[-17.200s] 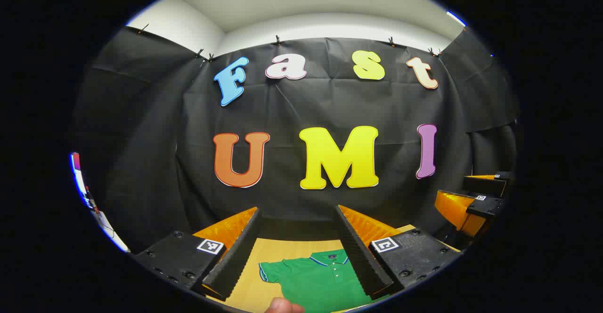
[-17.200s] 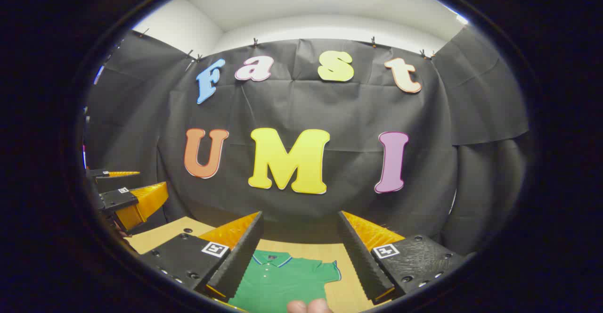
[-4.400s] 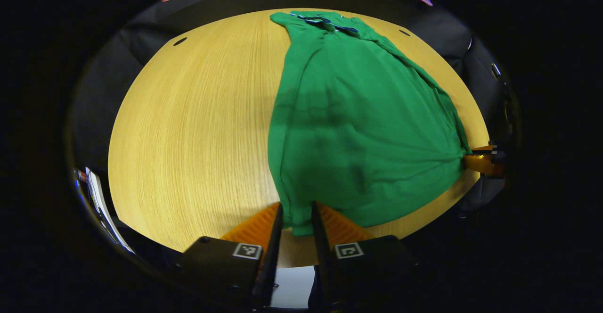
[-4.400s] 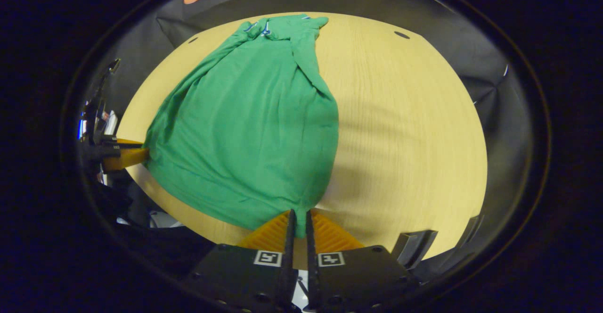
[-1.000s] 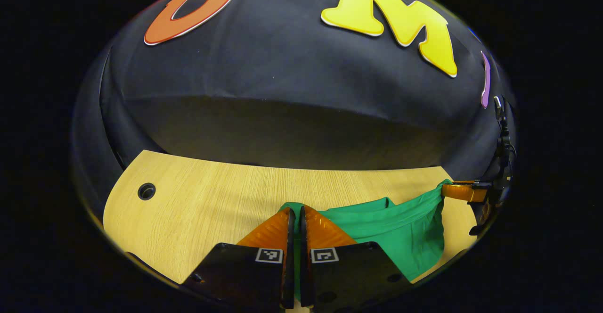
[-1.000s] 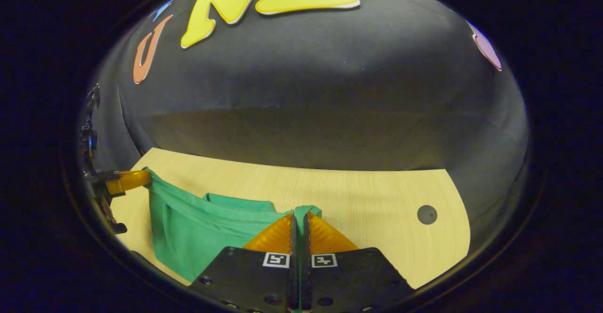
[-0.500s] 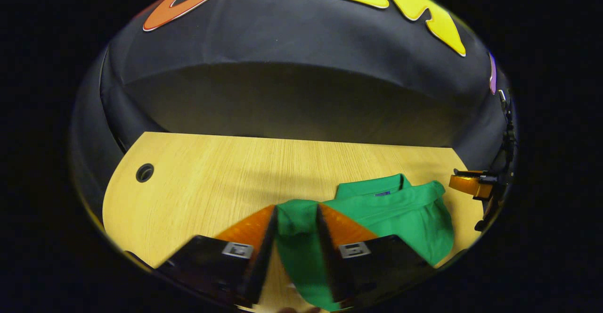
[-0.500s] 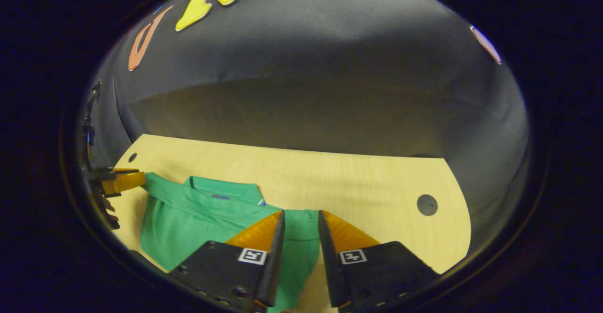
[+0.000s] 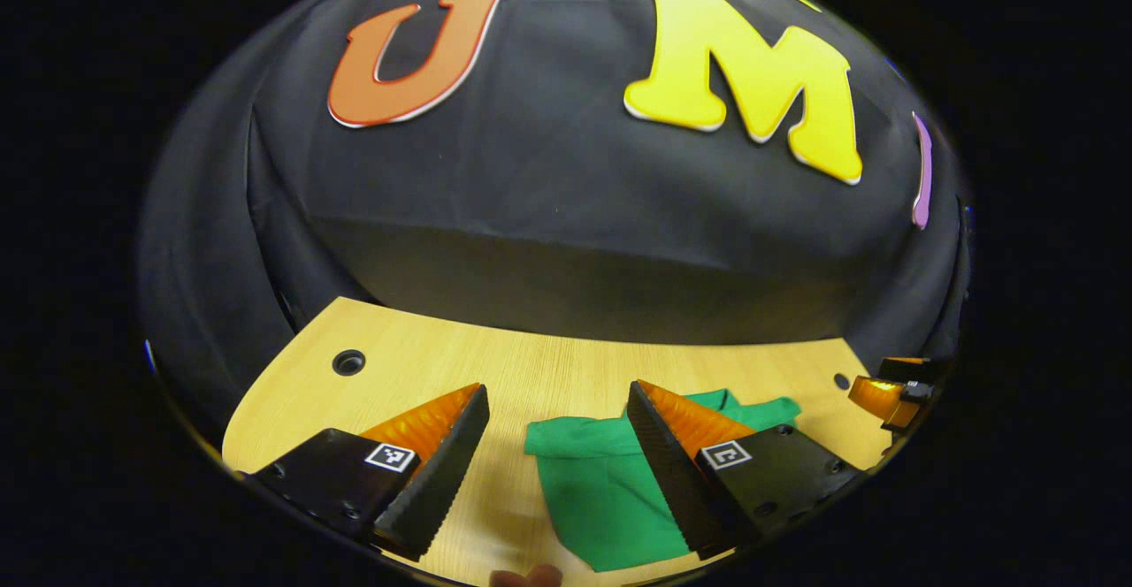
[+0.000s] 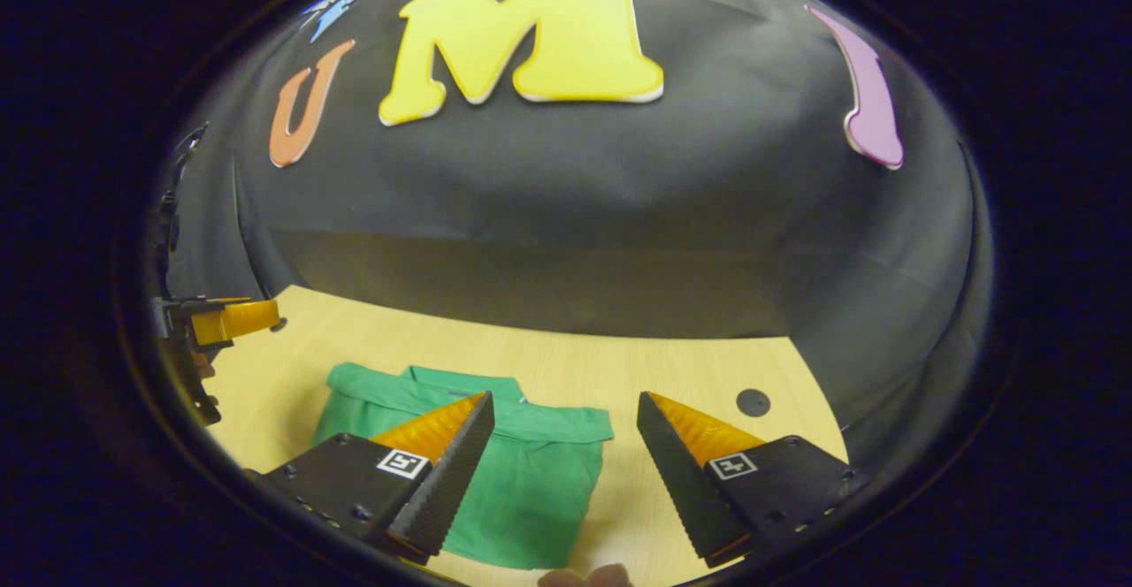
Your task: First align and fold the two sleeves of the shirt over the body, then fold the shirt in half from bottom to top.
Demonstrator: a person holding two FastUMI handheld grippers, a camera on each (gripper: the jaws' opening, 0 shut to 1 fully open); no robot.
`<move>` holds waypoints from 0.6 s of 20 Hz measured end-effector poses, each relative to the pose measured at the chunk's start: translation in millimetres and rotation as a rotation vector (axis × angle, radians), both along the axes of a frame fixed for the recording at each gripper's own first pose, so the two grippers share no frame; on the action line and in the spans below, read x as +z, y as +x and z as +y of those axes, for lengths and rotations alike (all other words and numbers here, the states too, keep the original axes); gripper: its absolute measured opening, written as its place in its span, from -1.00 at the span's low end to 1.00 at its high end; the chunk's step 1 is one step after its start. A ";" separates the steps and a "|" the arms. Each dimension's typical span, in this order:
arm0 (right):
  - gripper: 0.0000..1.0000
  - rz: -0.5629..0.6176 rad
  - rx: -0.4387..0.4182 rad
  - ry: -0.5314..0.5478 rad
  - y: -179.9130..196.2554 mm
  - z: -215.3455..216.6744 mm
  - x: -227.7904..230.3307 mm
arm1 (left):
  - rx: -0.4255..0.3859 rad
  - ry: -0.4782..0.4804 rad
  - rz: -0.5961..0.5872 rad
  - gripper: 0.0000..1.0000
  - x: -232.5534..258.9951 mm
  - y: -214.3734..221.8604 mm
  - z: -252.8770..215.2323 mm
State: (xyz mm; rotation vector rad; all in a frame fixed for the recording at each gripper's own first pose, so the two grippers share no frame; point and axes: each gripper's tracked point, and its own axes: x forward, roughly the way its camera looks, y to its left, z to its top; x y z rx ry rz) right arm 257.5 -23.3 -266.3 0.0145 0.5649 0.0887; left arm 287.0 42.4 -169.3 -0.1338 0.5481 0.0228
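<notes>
The green shirt (image 9: 597,485) lies folded on the wooden table (image 9: 424,370), its hem edge up against the collar; in the right gripper view the green shirt (image 10: 531,472) shows the collar peeking out at the far side. My left gripper (image 9: 557,445) is open above the shirt's left part, holding nothing. My right gripper (image 10: 562,454) is open above the shirt's right edge, also holding nothing. The right gripper (image 9: 889,392) appears far right in the left gripper view, and the left gripper (image 10: 221,320) far left in the right gripper view.
The table (image 10: 672,375) has a round cable hole (image 9: 348,362) at the left and another hole (image 10: 753,402) at the right. The black cloth wall rises right behind the table's far edge. A fingertip (image 9: 526,576) shows at the bottom edge.
Both grippers have opened wide, let go of the shirt's hem and lifted away. The shirt now rests folded on the table.
</notes>
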 end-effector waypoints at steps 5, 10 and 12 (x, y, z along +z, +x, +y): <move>0.95 -0.143 -0.021 0.002 -65.6 -5.5 96.7 | 0.010 0.051 -0.188 0.99 114.5 -49.2 -1.8; 0.94 -0.260 -0.063 0.019 -133.7 -10.7 177.7 | -0.012 0.088 -0.301 0.94 198.4 -121.4 -25.5; 0.94 -0.282 -0.069 0.024 -159.4 -11.3 193.3 | -0.013 0.096 -0.330 0.95 217.5 -144.4 -32.7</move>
